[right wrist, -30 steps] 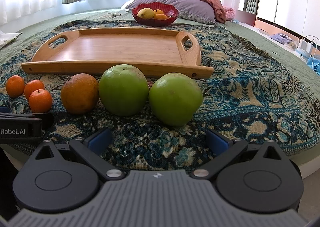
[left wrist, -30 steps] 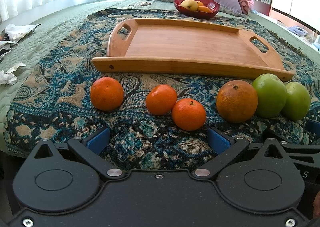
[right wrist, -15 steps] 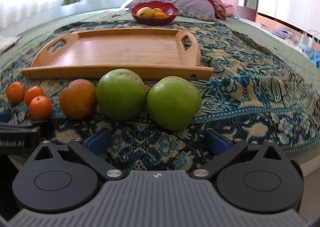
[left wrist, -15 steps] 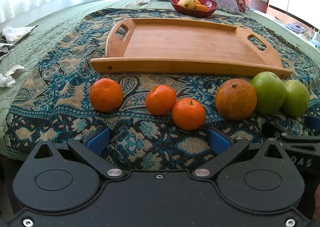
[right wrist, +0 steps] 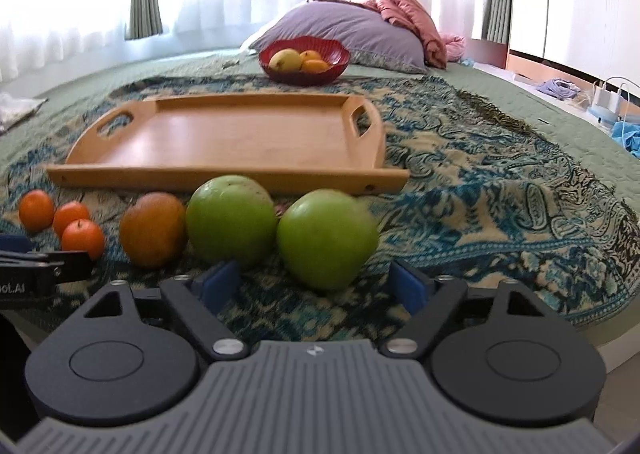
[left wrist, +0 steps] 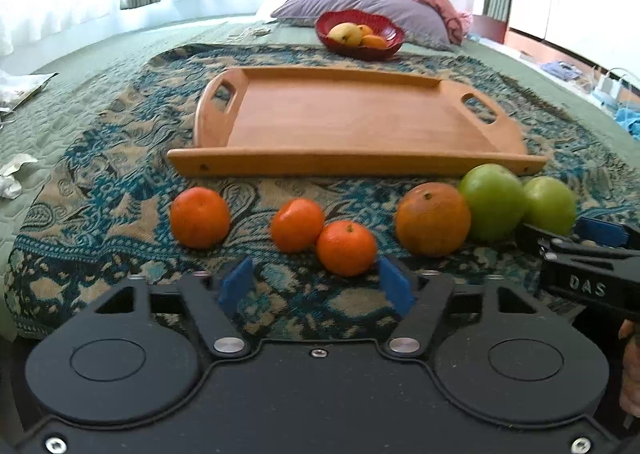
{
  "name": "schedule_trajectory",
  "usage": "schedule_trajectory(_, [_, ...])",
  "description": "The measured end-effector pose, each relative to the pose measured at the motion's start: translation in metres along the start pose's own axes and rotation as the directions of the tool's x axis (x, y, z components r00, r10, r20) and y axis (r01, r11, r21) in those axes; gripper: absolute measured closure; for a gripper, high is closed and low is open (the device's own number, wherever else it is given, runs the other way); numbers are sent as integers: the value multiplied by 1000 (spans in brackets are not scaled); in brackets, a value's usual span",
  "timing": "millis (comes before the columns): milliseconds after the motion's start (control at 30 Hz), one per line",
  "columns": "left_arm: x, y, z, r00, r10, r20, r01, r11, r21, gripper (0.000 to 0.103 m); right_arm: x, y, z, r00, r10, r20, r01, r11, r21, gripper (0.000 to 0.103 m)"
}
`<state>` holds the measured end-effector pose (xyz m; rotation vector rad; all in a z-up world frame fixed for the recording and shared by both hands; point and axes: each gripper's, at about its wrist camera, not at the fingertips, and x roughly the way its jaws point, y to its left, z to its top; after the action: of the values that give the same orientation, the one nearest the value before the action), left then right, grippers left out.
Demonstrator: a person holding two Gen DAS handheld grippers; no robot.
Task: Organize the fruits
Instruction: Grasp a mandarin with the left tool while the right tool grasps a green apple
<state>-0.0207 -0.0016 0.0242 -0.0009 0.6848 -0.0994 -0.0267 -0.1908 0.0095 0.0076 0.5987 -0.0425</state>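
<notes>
Your left gripper [left wrist: 316, 286] and right gripper [right wrist: 310, 282] both stand released, blue pads grasping nothing; their jaws have just been closing. Six round fruits lie in a row on the woven patterned blanket [left wrist: 120, 174], in front of the smooth wooden tray [left wrist: 340, 122]: three glossy tangerines [left wrist: 346, 248], one dull orange [left wrist: 432, 218], two green apples [right wrist: 326, 238]. The far apple is half hidden in your left view.
</notes>
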Motion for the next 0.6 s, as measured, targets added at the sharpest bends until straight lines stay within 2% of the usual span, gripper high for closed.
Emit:
schedule_trajectory(33, [-1,-1,0,1000,-13,5,13,1000,1,61,0,-2,1,1000,-9,9,9,1000,4,19])
schedule_trajectory(67, [-2,-2,0,1000,-26,6,26,1000,1,65,-1,-5,2,1000,-21,18,21,1000,5,23])
schedule_trajectory(100, [-2,-3,0,999,-42,6,42,999,1,65,-2,-7,3,999,-29,28,29,1000,4,26])
schedule_trajectory(200, [2,-8,0,998,-64,0,64,998,12,65,-2,-13,5,999,-5,46,5,1000,-1,27])
schedule_trajectory(367, [11,-15,2,999,-39,14,39,998,45,65,4,-14,8,998,19,60,-17,999,-31,28])
schedule_trajectory(600, [21,-10,4,999,-32,35,32,999,6,70,11,-15,12,996,50,69,-48,998,-36,36])
